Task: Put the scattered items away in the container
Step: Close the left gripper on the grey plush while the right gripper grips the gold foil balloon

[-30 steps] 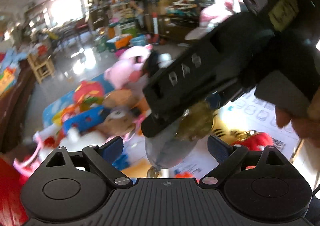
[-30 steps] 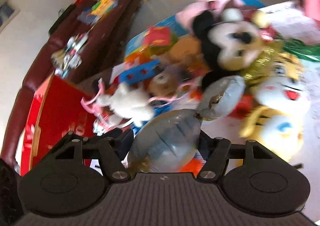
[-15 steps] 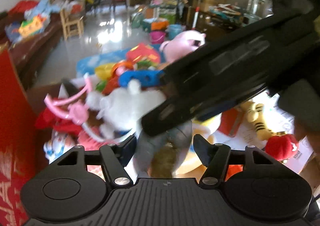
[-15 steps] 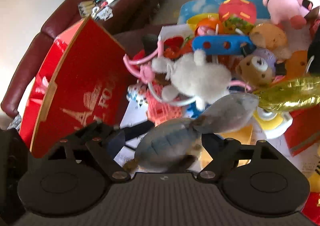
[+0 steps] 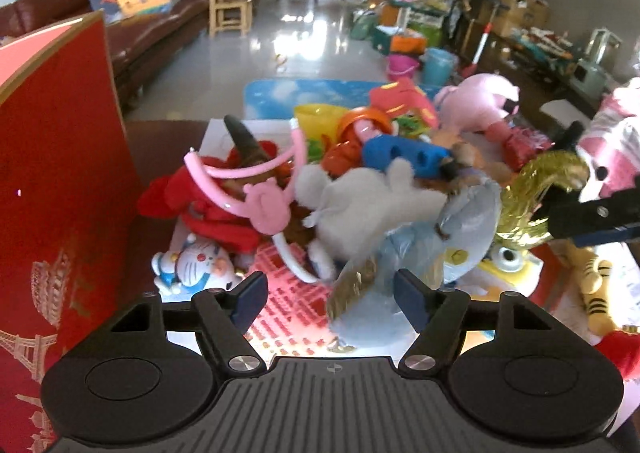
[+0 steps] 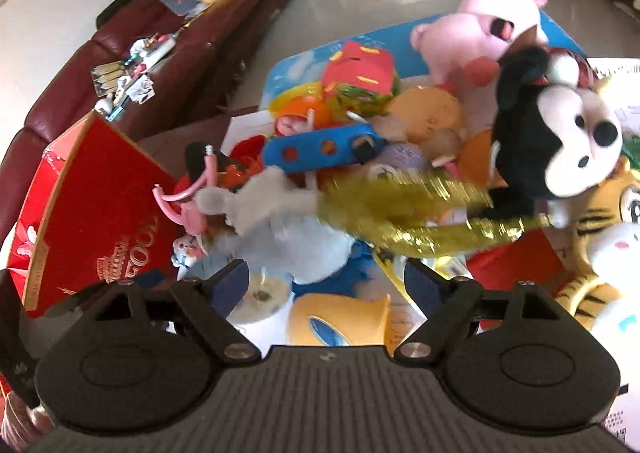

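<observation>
Red box: far left in both views, upright wall, beside the toy heap.
Left tongs: jaws apart, gripping nothing; the balloon's lower end lies between the fingers, touching neither that I can see.
Balloon: silvery blue with a gold tail; lies on the heap beside the white plush.
Axis: long axis runs lower-left to upper-right; gold tail points right.
Right tongs: jaws wide, empty; gold tail blurred just ahead.
Step, my judgement: close on the knotted neck, not the film, lift clear of the plush, carry left to the box.
</observation>
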A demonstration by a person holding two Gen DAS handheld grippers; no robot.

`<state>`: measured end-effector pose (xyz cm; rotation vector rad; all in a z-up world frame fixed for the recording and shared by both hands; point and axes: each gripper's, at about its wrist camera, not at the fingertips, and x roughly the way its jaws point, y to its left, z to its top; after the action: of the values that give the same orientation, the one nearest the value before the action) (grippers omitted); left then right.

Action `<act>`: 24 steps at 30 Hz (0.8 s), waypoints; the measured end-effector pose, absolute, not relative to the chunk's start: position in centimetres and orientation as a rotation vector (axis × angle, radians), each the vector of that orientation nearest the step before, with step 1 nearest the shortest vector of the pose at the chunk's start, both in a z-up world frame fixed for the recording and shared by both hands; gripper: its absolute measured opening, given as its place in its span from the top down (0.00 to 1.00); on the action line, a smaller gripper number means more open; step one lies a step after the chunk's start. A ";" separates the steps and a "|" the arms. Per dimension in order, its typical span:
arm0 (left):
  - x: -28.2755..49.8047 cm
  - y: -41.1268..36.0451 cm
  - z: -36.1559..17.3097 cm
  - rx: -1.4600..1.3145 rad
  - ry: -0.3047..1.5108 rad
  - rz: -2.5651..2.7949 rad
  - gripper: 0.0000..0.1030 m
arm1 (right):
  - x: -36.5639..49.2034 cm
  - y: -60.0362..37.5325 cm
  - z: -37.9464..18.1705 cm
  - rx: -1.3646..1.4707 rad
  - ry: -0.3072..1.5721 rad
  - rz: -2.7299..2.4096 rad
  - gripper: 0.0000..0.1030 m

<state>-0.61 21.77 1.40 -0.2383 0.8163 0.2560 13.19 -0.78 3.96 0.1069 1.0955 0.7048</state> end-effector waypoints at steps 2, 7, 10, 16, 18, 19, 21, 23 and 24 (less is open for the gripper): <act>-0.6 21.5 1.3 -0.225 0.820 0.234 0.24 | 13.2 -0.7 3.8 0.106 1.102 0.696 0.16; -0.9 20.5 0.9 -0.172 0.824 0.228 0.23 | 13.1 0.1 5.6 0.068 1.028 0.736 0.17; -0.7 20.5 0.6 -0.181 0.829 0.228 0.23 | 13.5 0.9 5.8 0.068 1.023 0.754 0.17; 0.4 22.0 1.5 -0.253 0.800 0.322 0.28 | 13.7 1.8 4.4 0.032 1.016 0.738 0.17; 0.4 22.4 1.9 -0.268 0.782 0.343 0.27 | 14.2 1.4 4.0 0.035 1.016 0.717 0.17; 0.3 22.6 2.1 -0.275 0.780 0.338 0.26 | 14.4 1.3 3.9 0.039 1.017 0.713 0.17; -0.3 22.8 2.2 -0.296 0.780 0.320 0.23 | 14.6 1.1 3.8 0.031 1.002 0.714 0.17; -1.2 22.7 2.2 -0.300 0.773 0.302 0.17 | 14.9 1.1 3.8 0.000 0.968 0.728 0.17; -1.6 22.5 2.1 -0.297 0.772 0.293 0.15 | 15.0 1.3 3.7 -0.017 0.953 0.744 0.16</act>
<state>-1.57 22.54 2.15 -0.2966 0.7724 0.2931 14.99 1.28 3.75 -0.0167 0.9532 0.7435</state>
